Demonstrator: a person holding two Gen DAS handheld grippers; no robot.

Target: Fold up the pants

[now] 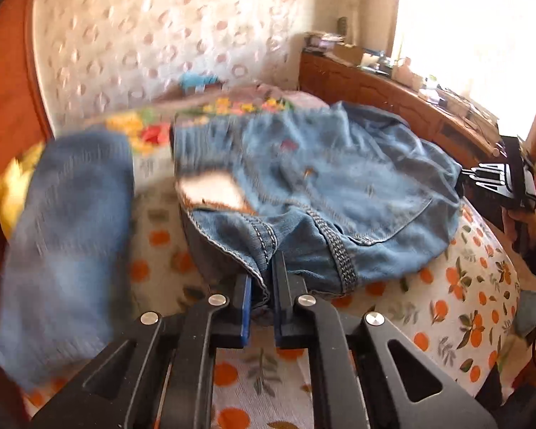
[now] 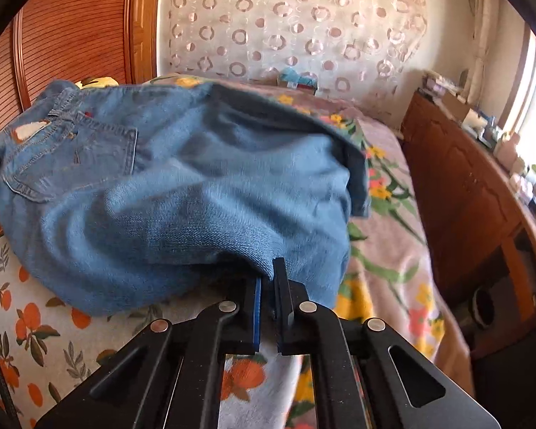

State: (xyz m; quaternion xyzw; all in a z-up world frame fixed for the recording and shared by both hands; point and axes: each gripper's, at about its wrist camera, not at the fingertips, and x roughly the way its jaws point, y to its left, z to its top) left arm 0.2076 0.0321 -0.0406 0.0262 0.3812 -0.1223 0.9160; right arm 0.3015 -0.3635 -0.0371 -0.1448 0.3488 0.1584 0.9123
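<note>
Blue denim pants [image 1: 321,186] lie bunched on a bed, back pockets and a pale waist label showing. In the left wrist view my left gripper [image 1: 262,279] is shut on the stitched waistband edge, which is lifted off the sheet. A blurred blue denim piece [image 1: 68,243] hangs at the left. In the right wrist view my right gripper [image 2: 266,279] is shut on a fold of the pants [image 2: 182,193] at the leg side, with cloth pinched between its pads. The right gripper [image 1: 511,178] also shows at the right edge of the left wrist view, held by a hand.
The bed carries a white sheet with orange fruit print [image 1: 464,304] and a floral blanket [image 2: 393,250]. A wooden headboard [image 2: 71,35] stands at the left. A wooden dresser [image 2: 464,186] with several small items runs along the right under a bright window [image 1: 475,35].
</note>
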